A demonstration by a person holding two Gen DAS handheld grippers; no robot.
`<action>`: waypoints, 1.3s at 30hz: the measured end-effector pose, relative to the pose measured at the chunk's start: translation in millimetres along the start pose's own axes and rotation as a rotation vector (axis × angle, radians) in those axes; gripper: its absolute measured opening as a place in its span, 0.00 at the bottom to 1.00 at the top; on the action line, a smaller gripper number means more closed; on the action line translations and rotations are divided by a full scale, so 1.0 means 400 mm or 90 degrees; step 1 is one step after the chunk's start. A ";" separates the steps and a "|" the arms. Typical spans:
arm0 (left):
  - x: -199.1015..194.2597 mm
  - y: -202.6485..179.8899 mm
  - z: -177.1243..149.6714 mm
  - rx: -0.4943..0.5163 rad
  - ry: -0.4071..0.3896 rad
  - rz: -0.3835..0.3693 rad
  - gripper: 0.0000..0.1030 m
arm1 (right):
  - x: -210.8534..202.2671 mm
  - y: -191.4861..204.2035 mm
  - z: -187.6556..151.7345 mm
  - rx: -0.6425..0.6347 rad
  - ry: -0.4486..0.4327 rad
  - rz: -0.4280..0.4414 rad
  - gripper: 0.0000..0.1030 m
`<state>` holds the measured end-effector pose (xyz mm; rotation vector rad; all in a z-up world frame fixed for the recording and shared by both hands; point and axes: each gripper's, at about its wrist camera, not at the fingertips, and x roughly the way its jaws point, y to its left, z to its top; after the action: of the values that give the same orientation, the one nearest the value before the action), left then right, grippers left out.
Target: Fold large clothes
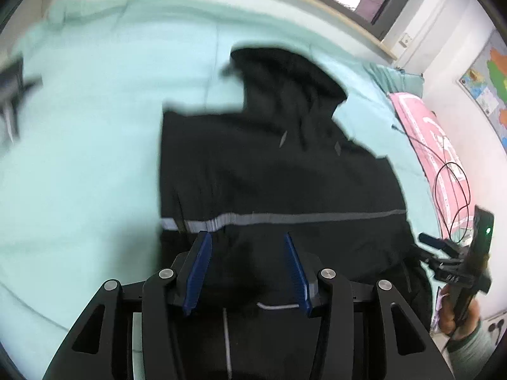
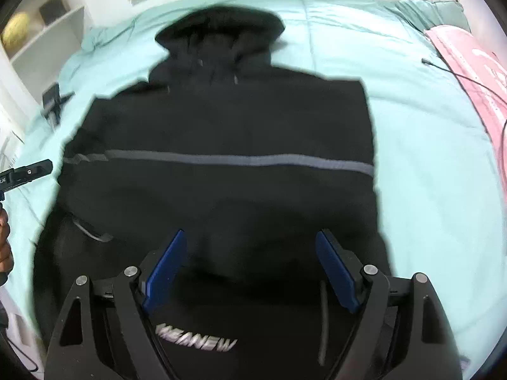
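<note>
A large black hooded jacket (image 1: pixel 279 171) with a grey reflective stripe lies flat on a mint-green bed (image 1: pixel 79 164), hood toward the headboard. In the right wrist view the jacket (image 2: pixel 221 126) fills the middle, sleeves folded in, with a silver logo (image 2: pixel 196 342) near the hem. My left gripper (image 1: pixel 247 240) is open and empty above the jacket's lower part. My right gripper (image 2: pixel 250 237) is open and empty above the hem. The right gripper also shows in the left wrist view (image 1: pixel 456 259), at the jacket's right edge. The left gripper's tip shows in the right wrist view (image 2: pixel 31 171).
A pink mat (image 1: pixel 427 145) with a black cable (image 1: pixel 453 190) lies along the bed's right side. A small black device (image 2: pixel 52 101) lies on the bed at the left. White shelves (image 2: pixel 41 31) stand beyond the bed's left; windows and a wall map (image 1: pixel 488 88) on the right.
</note>
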<state>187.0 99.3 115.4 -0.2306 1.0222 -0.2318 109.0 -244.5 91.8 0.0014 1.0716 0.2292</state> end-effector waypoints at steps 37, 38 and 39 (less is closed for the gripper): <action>0.613 0.106 0.745 -0.085 0.002 0.082 0.02 | 0.504 -0.148 0.799 0.037 0.042 0.000 0.08; 0.547 0.149 0.750 -0.125 -0.049 0.095 0.02 | 0.463 -0.162 0.804 0.044 0.012 0.005 0.07; 0.497 0.188 0.755 -0.159 -0.081 0.094 0.02 | 0.424 -0.173 0.806 0.049 -0.012 0.008 0.07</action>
<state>552.9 136.5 83.2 -0.3892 0.9367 0.0447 479.8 -244.9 91.5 0.0785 1.0616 0.1984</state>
